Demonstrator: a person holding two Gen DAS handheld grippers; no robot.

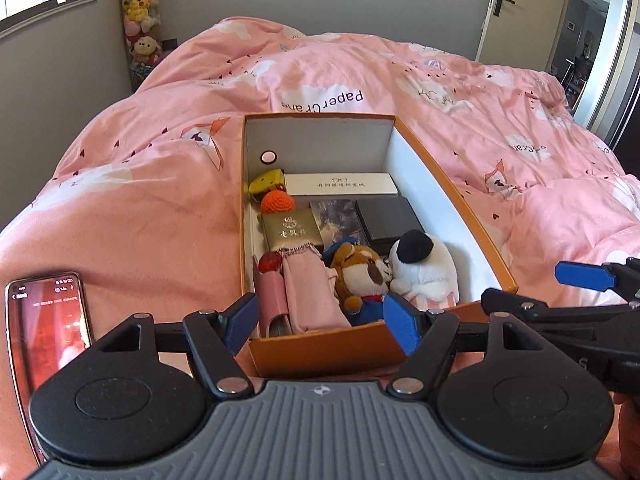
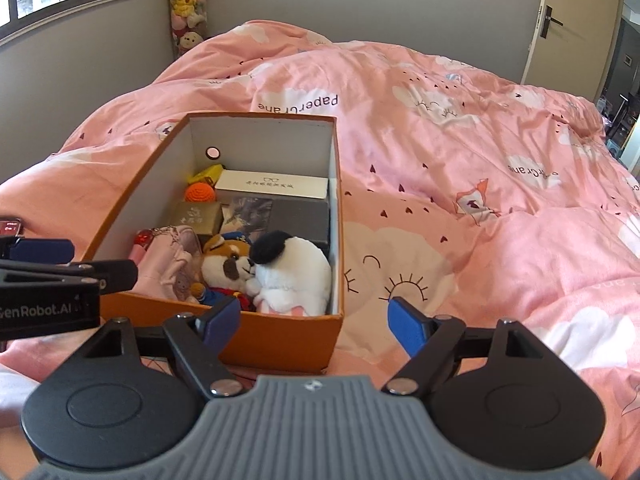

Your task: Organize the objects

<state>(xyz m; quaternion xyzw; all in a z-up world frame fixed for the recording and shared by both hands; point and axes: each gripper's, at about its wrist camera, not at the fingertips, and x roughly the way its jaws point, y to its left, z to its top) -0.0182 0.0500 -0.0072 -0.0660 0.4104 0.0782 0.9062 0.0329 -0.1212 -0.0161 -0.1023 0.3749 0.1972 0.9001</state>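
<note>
A pink quilt printed with clouds and paper cranes is covering the bed, and an orange cardboard box with a white lining is sitting open on top of it. The left tongs are hovering at the box's near end with their blue pads spread wide and nothing between them but the near wall. The right tongs are also standing open and empty, hanging over the box's near right corner, one pad above the box and the other over the quilt. Inside the box, a white plush with a black cap is lying at the near right, pressed against a brown plush dog. A pink pouch is filling the near left corner. Behind them, a gold packet, a black case and a long white case are lying flat, with an orange knitted ball and a yellow toy at the far left. A phone with its screen lit is lying on the quilt, left of the box.
</note>
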